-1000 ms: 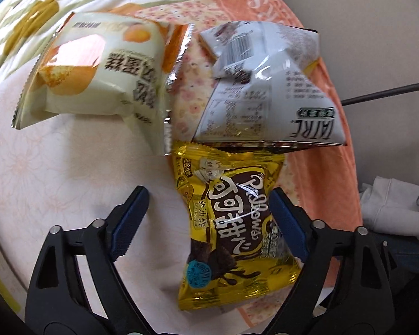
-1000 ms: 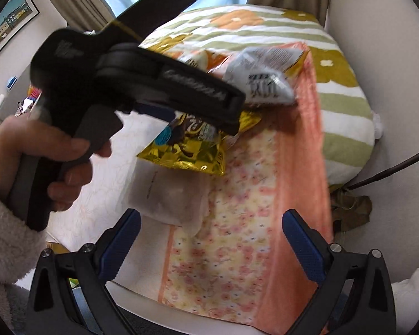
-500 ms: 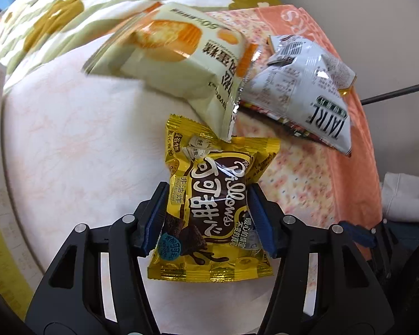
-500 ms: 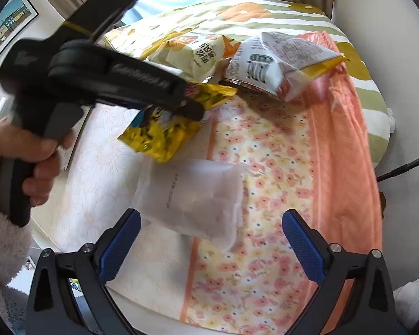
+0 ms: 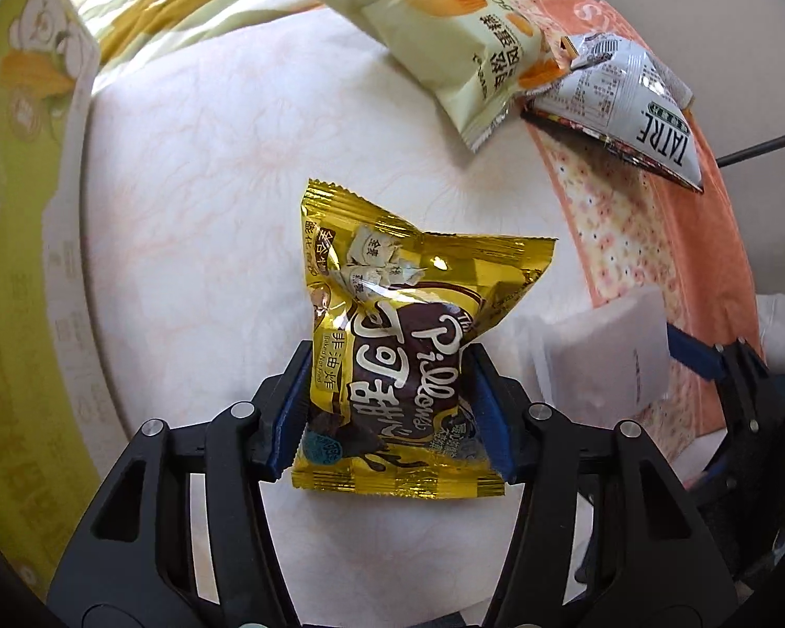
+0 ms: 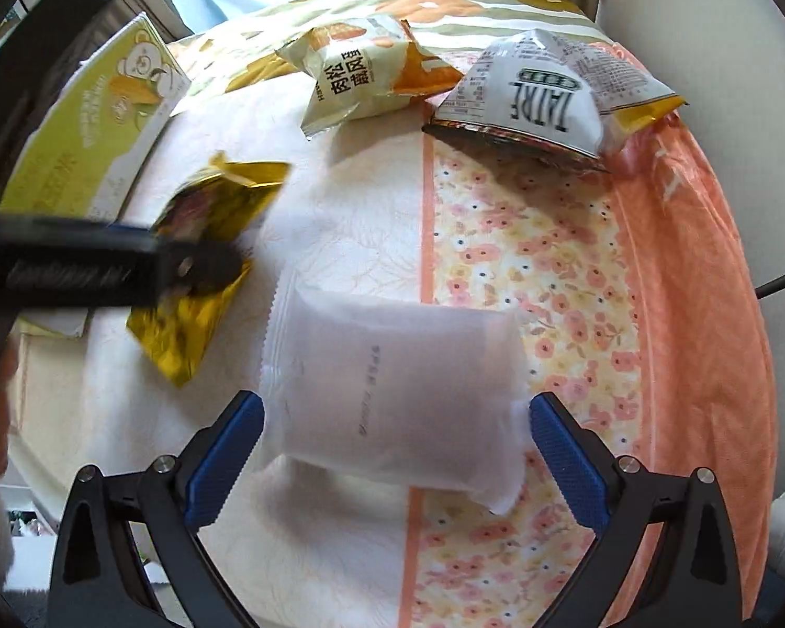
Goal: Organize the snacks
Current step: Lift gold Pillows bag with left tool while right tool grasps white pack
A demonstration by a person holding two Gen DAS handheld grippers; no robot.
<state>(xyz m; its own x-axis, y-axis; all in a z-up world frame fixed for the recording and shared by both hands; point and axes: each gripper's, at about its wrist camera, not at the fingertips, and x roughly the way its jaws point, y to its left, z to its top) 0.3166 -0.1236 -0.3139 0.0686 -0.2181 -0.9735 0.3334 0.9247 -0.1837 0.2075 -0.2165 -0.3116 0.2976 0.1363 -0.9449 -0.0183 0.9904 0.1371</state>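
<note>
Through the left wrist camera I see the yellow foil snack bag [image 5: 392,345], brown label with white lettering, crinkled where it is squeezed. My left gripper [image 5: 390,408] points steeply down, and its blue pads [image 5: 290,413] press in on both sides of the bag's lower half, so it is clamped on that bag. The bag's top seal sticks out ahead of the fingers over the pale bedcover [image 5: 209,183]. Farther ahead lie a cream-and-orange snack packet [image 5: 445,31] and a white-and-grey pouch [image 5: 628,99], touching at their corners. A yellow-green box [image 5: 21,209] runs along the left edge. To the right sits a frosted white packet [image 5: 602,361], with a blue pad of the other tool just beside it.

Through the right wrist camera, my right gripper [image 6: 395,458] also points steeply down, jaws wide apart on either side of the frosted white packet [image 6: 392,392]. The pads [image 6: 225,450] stand beside its edges; I see no squeeze on it. The packet lies across the seam between the pale cover and the orange flowered cloth [image 6: 549,272]. To the left, the left gripper [image 6: 199,261] is blurred, holding the yellow bag [image 6: 193,314] near the box [image 6: 89,120]. Bare flowered cloth opens to the right, up to the bed's edge.
</note>
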